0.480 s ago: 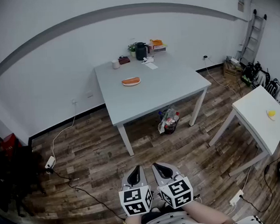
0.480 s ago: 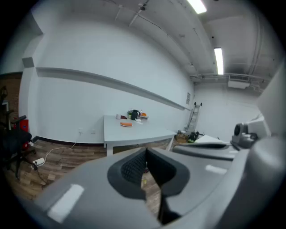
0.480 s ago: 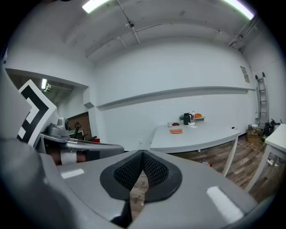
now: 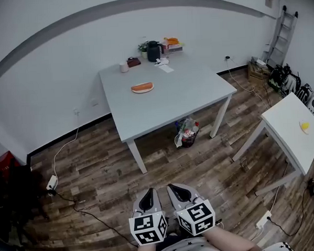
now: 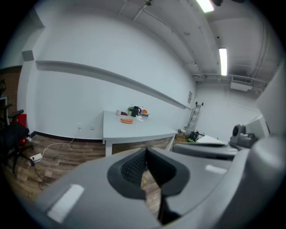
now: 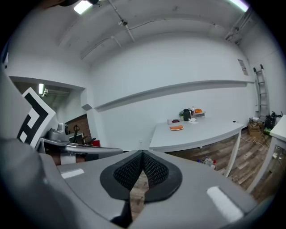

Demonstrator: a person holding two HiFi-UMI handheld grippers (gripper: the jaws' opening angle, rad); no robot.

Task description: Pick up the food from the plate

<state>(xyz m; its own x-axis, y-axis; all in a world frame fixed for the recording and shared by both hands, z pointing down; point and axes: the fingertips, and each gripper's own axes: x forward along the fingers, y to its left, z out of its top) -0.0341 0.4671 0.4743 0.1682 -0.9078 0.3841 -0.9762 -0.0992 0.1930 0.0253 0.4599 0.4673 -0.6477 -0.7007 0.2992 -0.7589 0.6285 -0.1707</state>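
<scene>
We see a long orange food on a small white plate, upper middle. Our left claw and right claw are pinched closed, empty.

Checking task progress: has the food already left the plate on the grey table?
No, the orange food lies on the plate on the table.
</scene>
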